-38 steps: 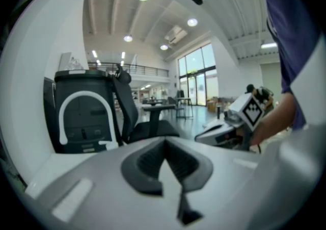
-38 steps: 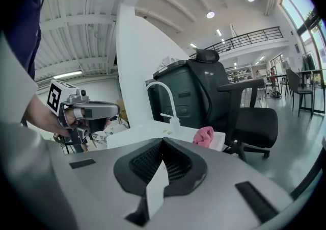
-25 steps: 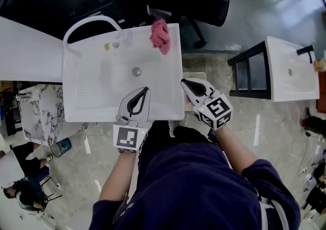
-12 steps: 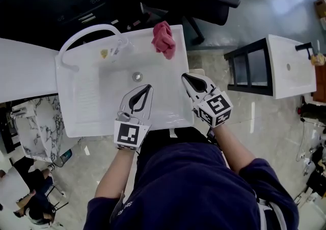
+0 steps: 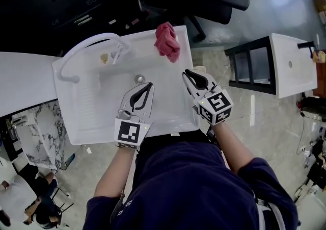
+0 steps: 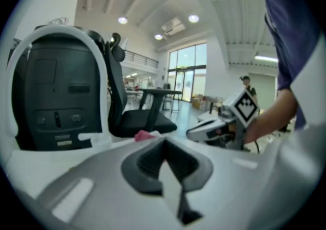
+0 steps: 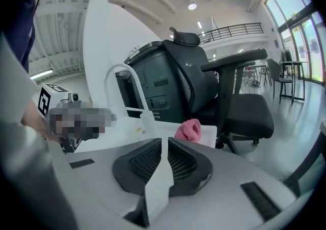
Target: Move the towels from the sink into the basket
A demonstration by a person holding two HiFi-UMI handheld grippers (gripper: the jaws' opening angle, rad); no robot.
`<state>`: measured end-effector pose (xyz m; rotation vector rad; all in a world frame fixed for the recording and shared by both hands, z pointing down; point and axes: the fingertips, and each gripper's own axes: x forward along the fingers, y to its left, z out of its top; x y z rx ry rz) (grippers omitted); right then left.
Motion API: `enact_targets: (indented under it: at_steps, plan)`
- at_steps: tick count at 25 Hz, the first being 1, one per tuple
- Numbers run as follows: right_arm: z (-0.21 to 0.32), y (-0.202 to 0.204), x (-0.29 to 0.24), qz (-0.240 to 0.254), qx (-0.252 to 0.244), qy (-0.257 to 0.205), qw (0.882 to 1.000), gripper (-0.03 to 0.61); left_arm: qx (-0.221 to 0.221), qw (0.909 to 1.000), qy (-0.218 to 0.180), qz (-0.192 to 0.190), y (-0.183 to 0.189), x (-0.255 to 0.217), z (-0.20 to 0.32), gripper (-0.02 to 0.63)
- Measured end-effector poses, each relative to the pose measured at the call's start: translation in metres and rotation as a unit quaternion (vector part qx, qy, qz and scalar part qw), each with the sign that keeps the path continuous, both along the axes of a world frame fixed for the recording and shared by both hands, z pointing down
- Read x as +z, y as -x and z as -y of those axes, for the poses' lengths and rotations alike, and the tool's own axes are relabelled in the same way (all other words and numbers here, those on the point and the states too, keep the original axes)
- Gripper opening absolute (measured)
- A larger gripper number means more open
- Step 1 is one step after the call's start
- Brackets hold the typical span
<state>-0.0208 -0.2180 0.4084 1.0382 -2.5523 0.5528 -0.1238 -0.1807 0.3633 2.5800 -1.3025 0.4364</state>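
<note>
Starting at the left of the white sink [image 5: 84, 114], the tap [image 5: 118, 53] stands at the far left corner, and the basin below it looks bare. My left claw [image 5: 147, 86] hangs over the basin toward the front edge, just short of the drain [image 5: 139, 78]. Its jaws are together with nothing in them.

The only towel [image 5: 168, 41] I can find is a pink one bunched on the sink's far right corner. It sits partly on the rim rather than down in the basin. My right claw [image 5: 187, 74] hovers over the right edge of the sink, nearer the front than the towel and clear of it. Its jaws are also closed and empty, and its own view looks straight past them at the pink bundle [image 7: 188, 129].

I expect the towel to be light, soft and limp. It should sag and trail once lifted, and it won't slip or break. I'd open the right claw and pinch the raised crown of the bundle, catching several folds at once. No basket shows in any view.
</note>
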Motion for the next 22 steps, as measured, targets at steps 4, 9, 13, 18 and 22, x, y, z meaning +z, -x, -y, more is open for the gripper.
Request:
enact_targets:
  at_steps: [4,9,13,18,22]
  plan:
    - [0.01,0.004,0.007,-0.002,0.006,0.005,1.0,0.011,0.001,1.0,0.004,-0.001,0.004,0.005,0.008,0.003]
    - [0.026,0.007,0.017,-0.003,0.011,0.011,1.0,0.012,0.003,0.9999,0.014,0.001,0.008,0.014,0.019,0.003]
    - [0.037,0.01,0.025,-0.007,0.013,0.015,1.0,0.012,0.0,0.9998,0.021,-0.002,0.01,0.022,0.027,0.003]
    - [0.048,0.015,0.034,-0.012,0.017,0.016,1.0,0.031,0.001,0.9996,0.029,-0.003,0.013,0.03,0.033,0.003]
    - [0.056,0.017,0.042,-0.015,0.023,0.021,0.999,0.084,0.0,0.9994,0.036,-0.003,0.016,0.035,0.036,0.003]
